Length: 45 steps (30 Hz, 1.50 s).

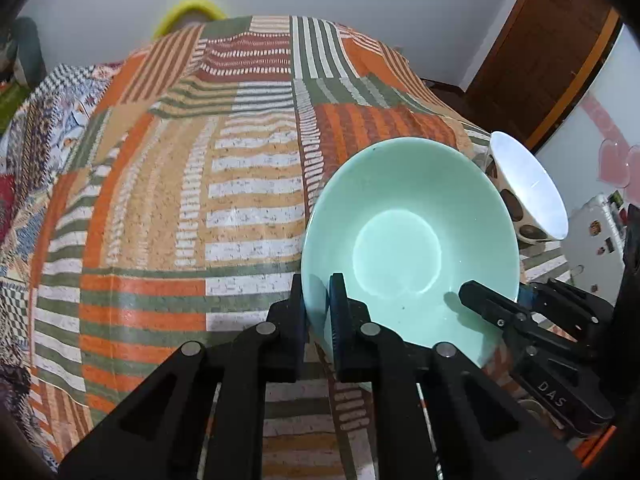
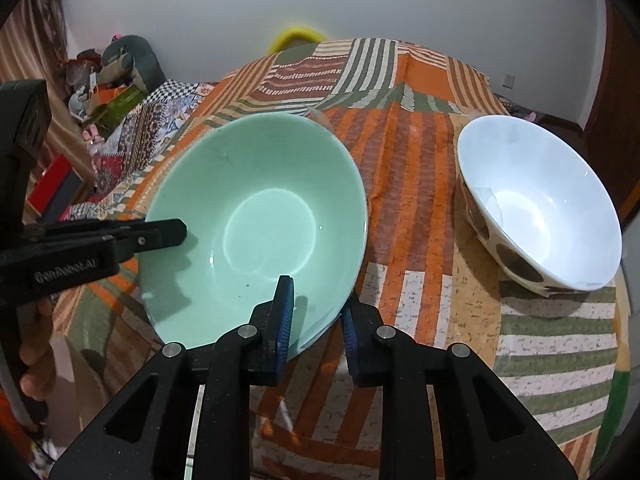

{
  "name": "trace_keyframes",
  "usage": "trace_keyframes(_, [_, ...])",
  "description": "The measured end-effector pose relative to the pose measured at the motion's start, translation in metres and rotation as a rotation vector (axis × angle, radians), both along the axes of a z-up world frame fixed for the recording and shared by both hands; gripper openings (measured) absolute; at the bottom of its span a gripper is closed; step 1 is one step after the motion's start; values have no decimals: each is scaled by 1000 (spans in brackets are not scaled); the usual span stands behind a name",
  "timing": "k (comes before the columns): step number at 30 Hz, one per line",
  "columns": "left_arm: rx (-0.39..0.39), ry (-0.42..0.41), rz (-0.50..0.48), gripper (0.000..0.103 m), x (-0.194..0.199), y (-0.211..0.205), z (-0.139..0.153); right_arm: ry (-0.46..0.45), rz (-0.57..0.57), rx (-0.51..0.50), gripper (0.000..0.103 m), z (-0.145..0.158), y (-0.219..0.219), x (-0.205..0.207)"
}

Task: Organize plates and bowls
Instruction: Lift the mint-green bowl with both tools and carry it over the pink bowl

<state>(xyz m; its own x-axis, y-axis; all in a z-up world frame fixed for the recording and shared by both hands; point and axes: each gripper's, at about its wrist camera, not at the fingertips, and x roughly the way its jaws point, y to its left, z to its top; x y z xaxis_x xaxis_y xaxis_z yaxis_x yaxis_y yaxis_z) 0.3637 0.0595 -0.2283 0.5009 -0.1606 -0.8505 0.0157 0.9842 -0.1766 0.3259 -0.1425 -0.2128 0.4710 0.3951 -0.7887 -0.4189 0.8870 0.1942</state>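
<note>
A mint green bowl [image 1: 408,240] [image 2: 256,224] sits on the patchwork tablecloth. My left gripper [image 1: 318,316] is shut on its near left rim, one finger inside and one outside. My right gripper [image 2: 316,316] straddles the bowl's near right rim, one finger inside and one outside, with a small gap at the outer pad. It shows in the left wrist view [image 1: 496,300] at the bowl's right rim. A white bowl with brown spots [image 1: 528,184] [image 2: 540,200] stands to the right of the green one, apart from it.
The striped orange, green and white tablecloth [image 1: 192,200] [image 2: 420,184] covers the table. A yellow ring [image 1: 192,12] [image 2: 294,36] lies past the far edge. Clutter and boxes [image 2: 104,92] stand at the left, a wooden door [image 1: 552,40] at the right.
</note>
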Motion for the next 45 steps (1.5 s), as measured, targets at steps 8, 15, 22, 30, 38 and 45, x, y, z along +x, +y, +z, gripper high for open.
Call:
trace_keyframes(8, [40, -32, -30, 9, -21, -8, 13, 25, -53, 28, 18, 7, -5, -5])
trace_keyframes(15, [34, -71, -30, 10, -56, -9, 35, -8, -51, 35, 18, 24, -9, -28])
trace_keyframes(22, [15, -129, -26, 10, -99, -9, 65, -64, -43, 54, 18, 51, -10, -56])
trace_keyframes(30, [-1, -171, -14, 10, -149, -7, 89, -96, -25, 75, 18, 72, -9, -86])
trace_keyframes(38, [-2, -197, 12, 10, -194, -3, 102, -111, -7, 89, 19, 78, -4, -114])
trace_keyframes(45, [-9, -192, 43, 10, -227, 10, 100, -111, 19, 95, 19, 78, 7, -136])
